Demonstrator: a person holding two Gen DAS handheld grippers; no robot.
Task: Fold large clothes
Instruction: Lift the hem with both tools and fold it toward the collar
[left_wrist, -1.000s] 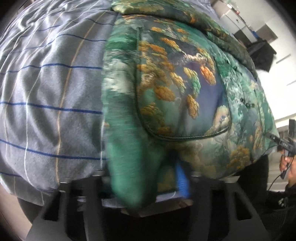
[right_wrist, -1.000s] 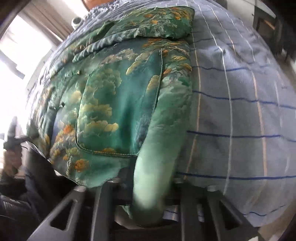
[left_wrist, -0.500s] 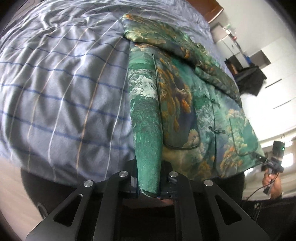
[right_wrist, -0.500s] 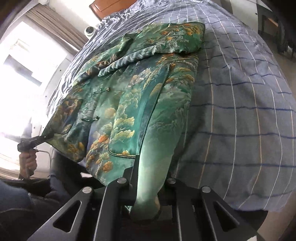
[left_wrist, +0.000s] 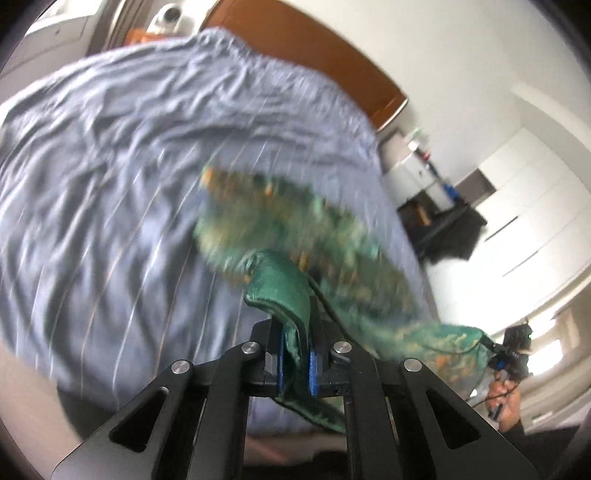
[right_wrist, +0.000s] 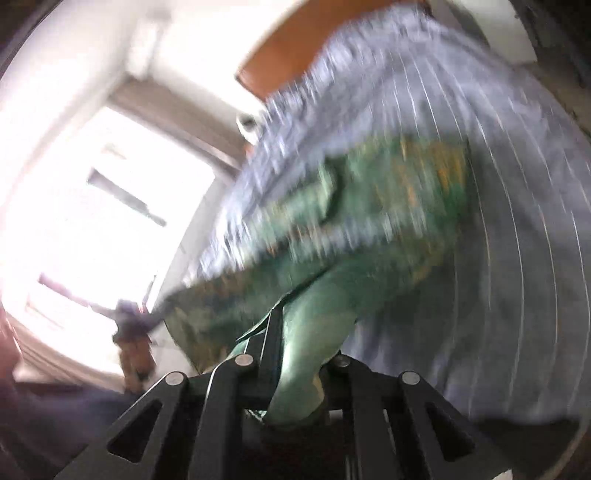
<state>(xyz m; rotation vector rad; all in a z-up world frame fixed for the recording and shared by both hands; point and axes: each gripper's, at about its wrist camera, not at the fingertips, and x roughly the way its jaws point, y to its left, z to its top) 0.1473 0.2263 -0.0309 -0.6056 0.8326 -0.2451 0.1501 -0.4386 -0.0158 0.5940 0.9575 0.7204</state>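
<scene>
A: How is the jacket (left_wrist: 332, 236) expected to handle, lying on the bed (left_wrist: 110, 177) as it is?

B: It is judged to be soft and limp, not heavy, with a smooth satin face which may slip. No stiffness is seen in it: between the two held points the hem sags, and the rest is draped over the striped sheet. The pictures are blurred, so the details of the cloth cannot be read well.

A: And where should it be held?

B: At the lower corners, where the hem is doubled and thicker, a better hold is given than on the single layer. This is only a judgement. A thin pinch on the smooth face could be lost when the cloth is pulled.

A: Where is the jacket relative to the grippers?

B: The near edge is raised off the bed, and the far part is spread toward the headboard (left_wrist: 314, 48). In the left view one corner is clamped in the left gripper (left_wrist: 295, 365), the blue pads (left_wrist: 313, 373) pressed on a green fold. In the right view the other corner is pinched in the right gripper (right_wrist: 295, 384), and a thick roll of cloth is seen passing down between its closed fingers.

A: So both are closed on cloth?

B: Yes, both are closed fully on the jacket, nothing else is held
</scene>
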